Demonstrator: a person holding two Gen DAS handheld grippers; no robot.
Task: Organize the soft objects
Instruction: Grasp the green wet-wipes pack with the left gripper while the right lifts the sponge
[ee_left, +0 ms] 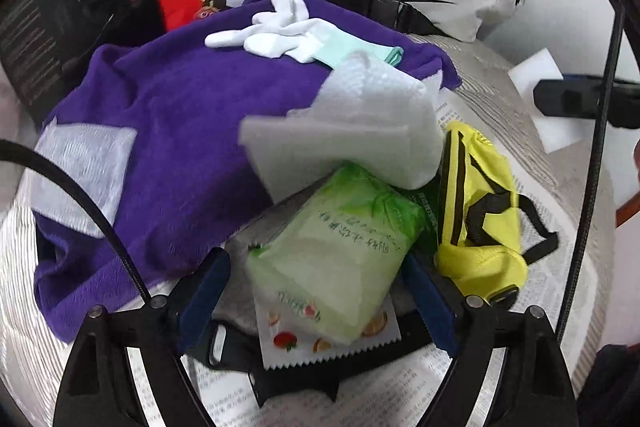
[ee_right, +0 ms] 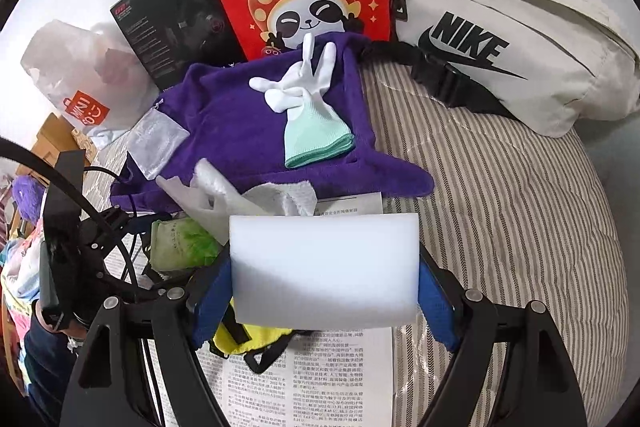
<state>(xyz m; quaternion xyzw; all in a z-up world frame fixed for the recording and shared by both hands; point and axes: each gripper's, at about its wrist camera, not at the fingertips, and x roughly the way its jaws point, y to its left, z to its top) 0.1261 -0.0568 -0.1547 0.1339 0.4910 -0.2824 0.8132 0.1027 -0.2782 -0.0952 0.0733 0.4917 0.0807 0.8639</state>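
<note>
Two grippers over a heap of soft things on a striped quilt

Left wrist view: the left gripper [ee_left: 316, 291] has its fingers spread on either side of a green tissue pack [ee_left: 340, 259], not pressing it; a yellow pouch [ee_left: 480, 211] lies just beside, a purple towel [ee_left: 172, 131] behind; right wrist view: the right gripper [ee_right: 324, 287] pinches a white sponge block [ee_right: 324, 267] between its blue pads, above a newspaper [ee_right: 320, 379]; a white glove [ee_right: 308, 99] rests on the purple towel

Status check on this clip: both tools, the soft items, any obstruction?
Right tool shut on white sponge block. Left tool open around green tissue pack. Yellow pouch close beside it.
</note>
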